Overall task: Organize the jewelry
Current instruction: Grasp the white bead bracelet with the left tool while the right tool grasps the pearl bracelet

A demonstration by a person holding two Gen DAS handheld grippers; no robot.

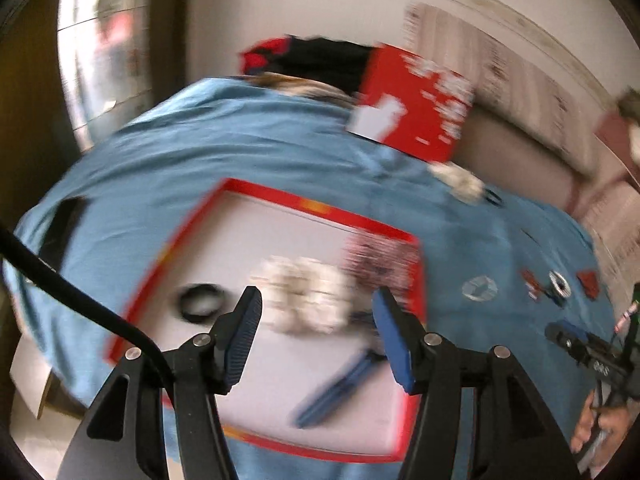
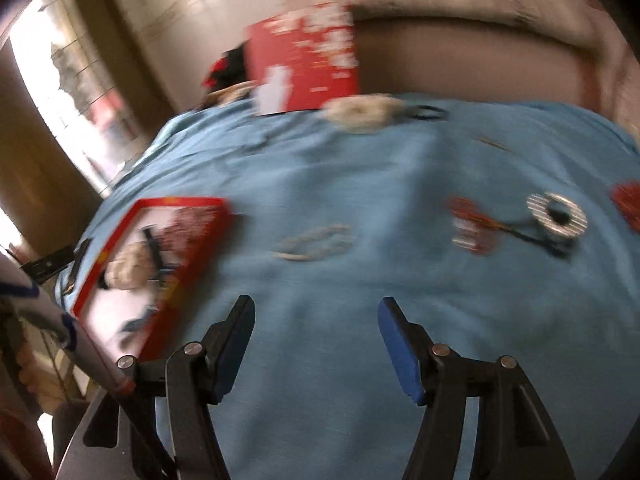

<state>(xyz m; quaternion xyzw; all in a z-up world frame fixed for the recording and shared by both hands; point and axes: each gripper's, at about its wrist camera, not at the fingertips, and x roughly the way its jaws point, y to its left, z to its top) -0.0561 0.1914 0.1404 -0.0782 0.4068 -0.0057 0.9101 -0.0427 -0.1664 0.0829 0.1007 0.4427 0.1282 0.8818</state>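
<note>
A red-rimmed white tray (image 1: 316, 204) lies on a blue cloth. In it are a black ring (image 1: 199, 303), a white fluffy piece (image 1: 308, 300), a red patterned piece (image 1: 380, 264) and a blue clip (image 1: 336, 392). My left gripper (image 1: 316, 300) is open and empty, above the tray. My right gripper (image 2: 316, 312) is open and empty over bare cloth; the tray (image 2: 120, 236) is to its left. On the cloth lie a pale ring (image 2: 316, 242), a red-and-white piece (image 2: 472, 224), a silver ring (image 2: 556, 214) and a white fluffy piece (image 2: 360, 114). Both views are blurred.
A red box (image 1: 416, 100) stands at the cloth's far edge, also in the right wrist view (image 2: 308, 56). A red item (image 2: 628, 204) lies at the far right. A black strap (image 1: 60, 228) lies left of the tray. The right gripper shows in the left wrist view (image 1: 580, 344).
</note>
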